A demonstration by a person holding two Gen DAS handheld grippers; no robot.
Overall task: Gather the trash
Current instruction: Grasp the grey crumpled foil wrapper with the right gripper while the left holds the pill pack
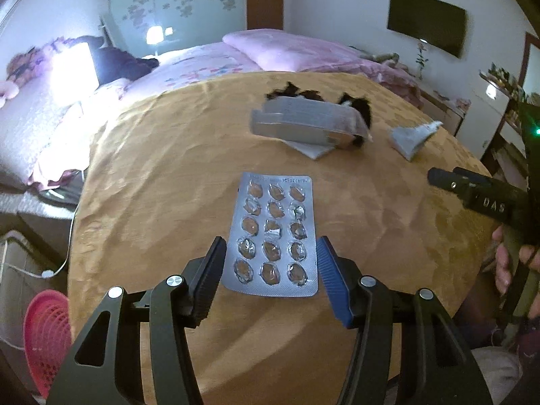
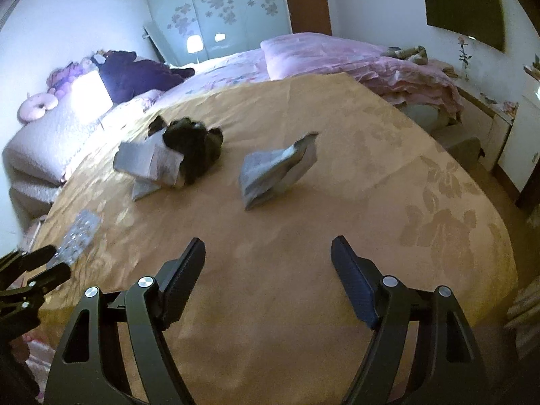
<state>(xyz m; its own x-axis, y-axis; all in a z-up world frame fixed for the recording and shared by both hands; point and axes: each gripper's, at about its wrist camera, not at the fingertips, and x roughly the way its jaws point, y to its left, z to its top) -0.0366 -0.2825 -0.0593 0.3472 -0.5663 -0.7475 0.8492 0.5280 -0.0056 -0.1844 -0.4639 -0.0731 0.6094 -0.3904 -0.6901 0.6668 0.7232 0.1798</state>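
Observation:
A silver blister pack (image 1: 274, 234) of brown pills lies flat on the yellow tablecloth (image 1: 135, 202). My left gripper (image 1: 271, 248) is open, its fingers flanking the pack's near end with slim gaps. Farther back lie a grey carton (image 1: 303, 125), a black crumpled bag (image 1: 359, 106) and a crumpled grey pouch (image 1: 410, 138). My right gripper (image 2: 268, 246) hovers open over bare cloth with nothing between its fingers, short of the grey pouch (image 2: 276, 172). In that view the carton (image 2: 145, 162) and black bag (image 2: 195, 145) sit at left, the blister pack (image 2: 79, 233) by the left gripper (image 2: 50, 263).
White folded paper (image 1: 314, 150) lies under the carton. A pink basket (image 1: 44, 337) stands on the floor left of the table. A bed with pink bedding (image 1: 287, 50) lies beyond the far edge. A person's hand (image 1: 506, 263) holds the right gripper (image 1: 445, 182).

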